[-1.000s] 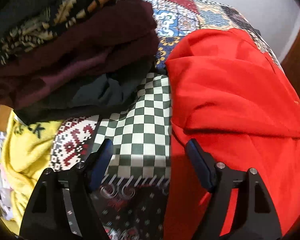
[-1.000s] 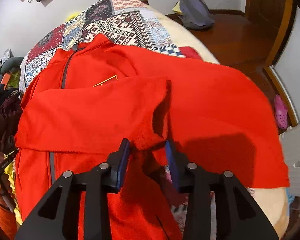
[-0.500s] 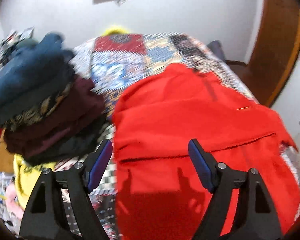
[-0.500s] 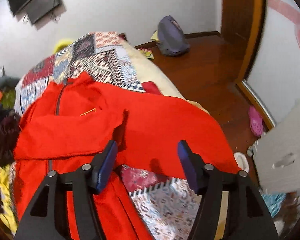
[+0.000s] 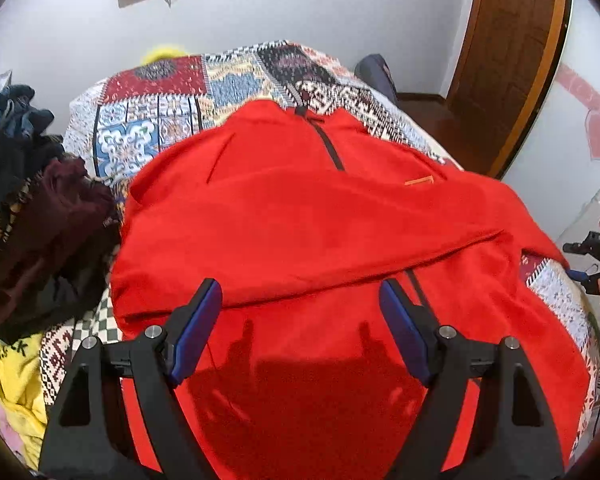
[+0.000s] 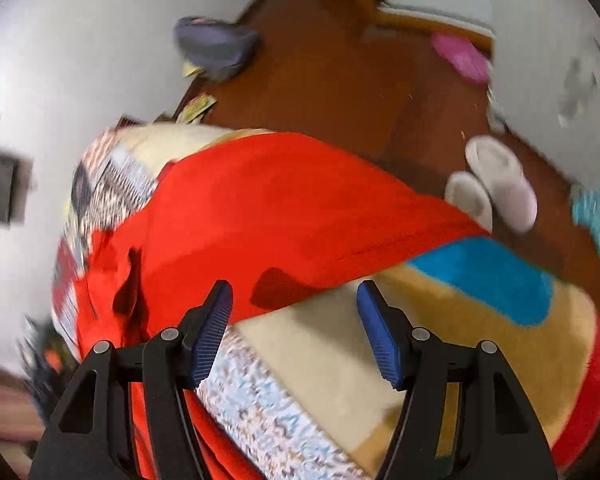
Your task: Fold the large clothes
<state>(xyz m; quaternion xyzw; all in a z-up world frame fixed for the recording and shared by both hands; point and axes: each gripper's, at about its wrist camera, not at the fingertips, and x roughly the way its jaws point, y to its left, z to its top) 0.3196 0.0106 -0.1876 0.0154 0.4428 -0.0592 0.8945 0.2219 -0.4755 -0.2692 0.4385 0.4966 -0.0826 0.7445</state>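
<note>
A red zip jacket (image 5: 320, 216) lies spread on the patchwork bedspread (image 5: 152, 128), collar at the far end, with one sleeve folded across its chest. My left gripper (image 5: 300, 316) hovers open over the jacket's lower half, nothing between its fingers. In the blurred right wrist view, the jacket's other side (image 6: 284, 216) drapes toward the bed's edge. My right gripper (image 6: 294, 308) stands open just above that red edge and the bare mattress side (image 6: 332, 360), holding nothing. The right gripper also shows at the left wrist view's right edge (image 5: 592, 256).
A pile of dark folded clothes (image 5: 40, 216) and a yellow garment (image 5: 16, 376) sit left of the jacket. Beside the bed are a blue-and-yellow rug (image 6: 488, 280), white slippers (image 6: 496, 184), a pink slipper (image 6: 460, 56) and a grey backpack (image 6: 216, 48). A wooden door (image 5: 512, 52) stands at far right.
My right gripper let go of the sleeve cuff, opened, and swung right to the bed's edge. My left gripper moved from beside the clothes pile to over the jacket.
</note>
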